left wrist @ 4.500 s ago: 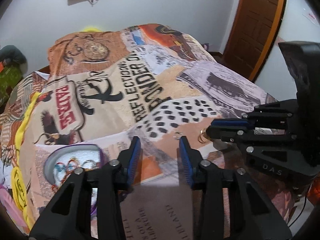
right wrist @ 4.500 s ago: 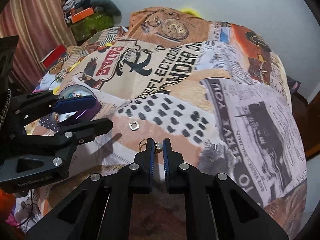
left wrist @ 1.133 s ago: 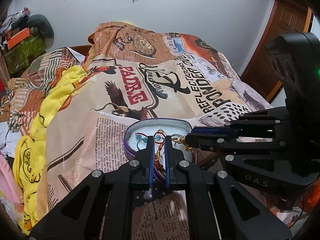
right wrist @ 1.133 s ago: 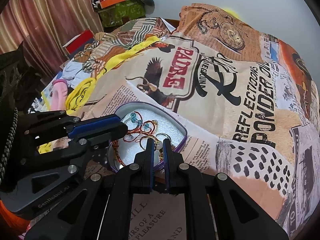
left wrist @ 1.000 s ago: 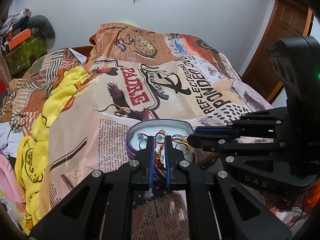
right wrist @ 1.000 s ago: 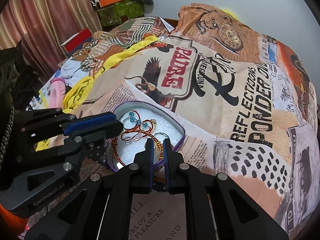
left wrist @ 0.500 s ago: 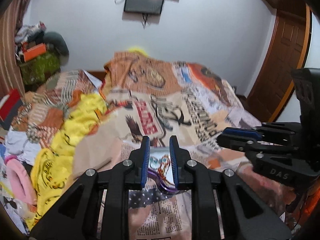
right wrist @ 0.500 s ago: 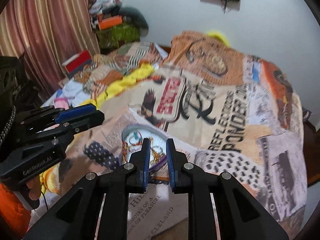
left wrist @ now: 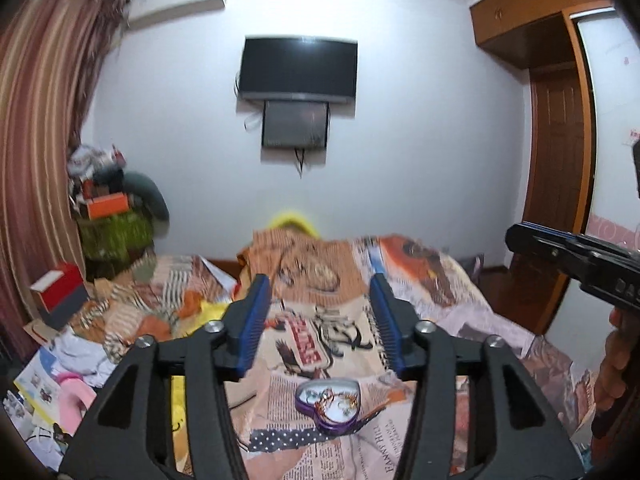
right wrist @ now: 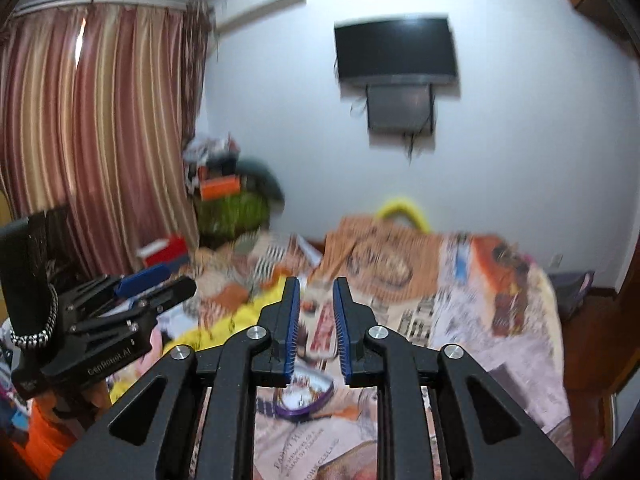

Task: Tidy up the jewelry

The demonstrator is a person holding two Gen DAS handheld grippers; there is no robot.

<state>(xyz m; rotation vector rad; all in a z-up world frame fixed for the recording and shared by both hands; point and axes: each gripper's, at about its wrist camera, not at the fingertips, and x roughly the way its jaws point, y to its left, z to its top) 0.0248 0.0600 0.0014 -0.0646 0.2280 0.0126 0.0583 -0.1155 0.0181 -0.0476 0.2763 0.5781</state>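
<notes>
Jewelry (left wrist: 334, 397) in tin (left wrist: 304, 400) on bedspread (left wrist: 460, 300) – television (left wrist: 298, 69) on wall behind.

tins: 1 (left wrist: 327, 405) | grippers: 2 — left (left wrist: 321, 322), right (right wrist: 316, 327) | screens: 2 (left wrist: 298, 69)

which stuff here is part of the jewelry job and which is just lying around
Part of the job:
- heart-shaped tin
- jewelry inside it
- left hand-held gripper, jaws opening, nothing between them
- right hand-held gripper, jaws opening, nothing between them

Just lying about:
- printed bedspread
- yellow cloth
- red box
- wall TV
</notes>
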